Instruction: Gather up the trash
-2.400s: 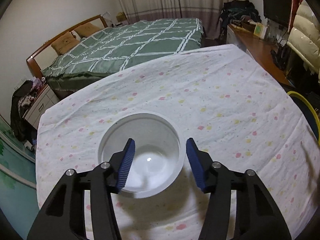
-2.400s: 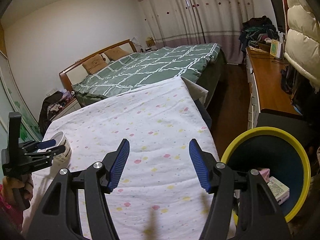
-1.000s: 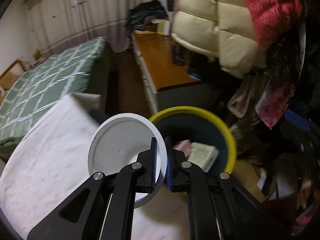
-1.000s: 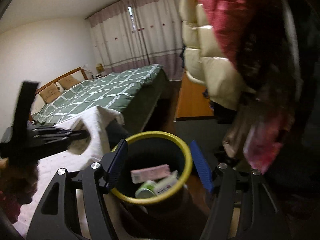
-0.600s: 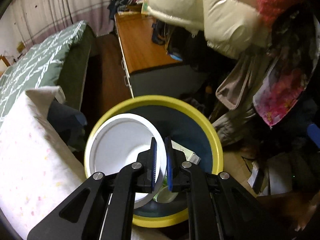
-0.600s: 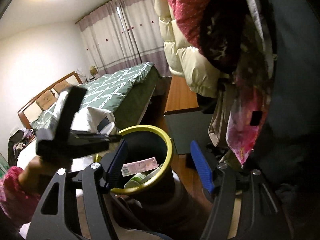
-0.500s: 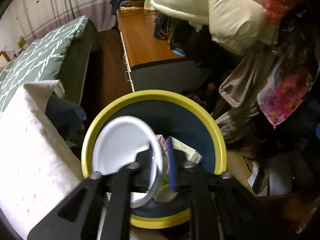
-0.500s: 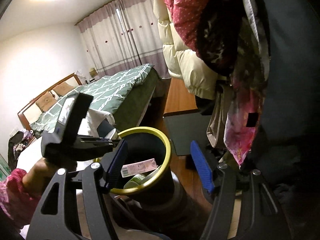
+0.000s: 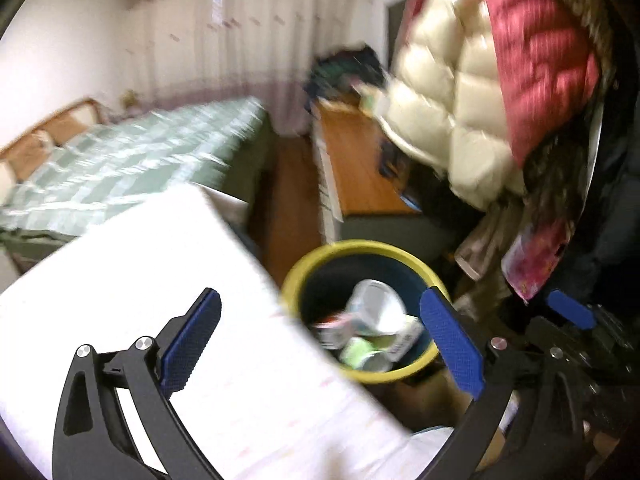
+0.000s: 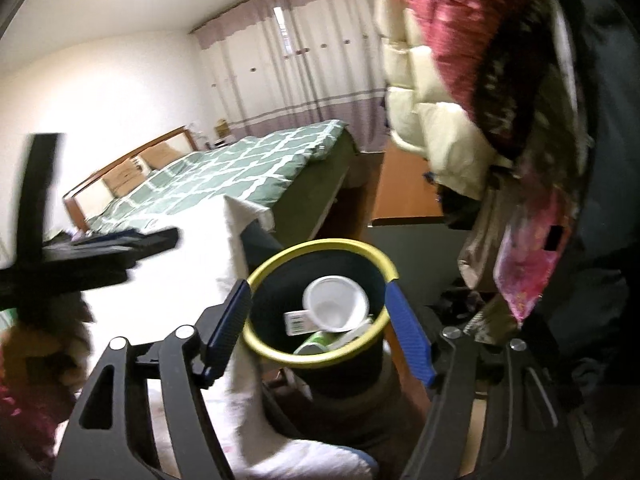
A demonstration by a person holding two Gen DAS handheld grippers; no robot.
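Both tongs gape wide, holding nothing: the left tongs (image 9: 320, 344) above the counter's (image 9: 200, 360) corner, the right tongs (image 10: 320, 332) straddling the bin (image 10: 276, 270) just beside that corner. Inside the bin the bowl (image 10: 334, 304) lies tilted on a carton (image 10: 297, 321) and other litter.

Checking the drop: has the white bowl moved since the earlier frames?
Yes. The white bowl went from the tablecloth down into the yellow-rimmed bin; left hand-held gripper is open.
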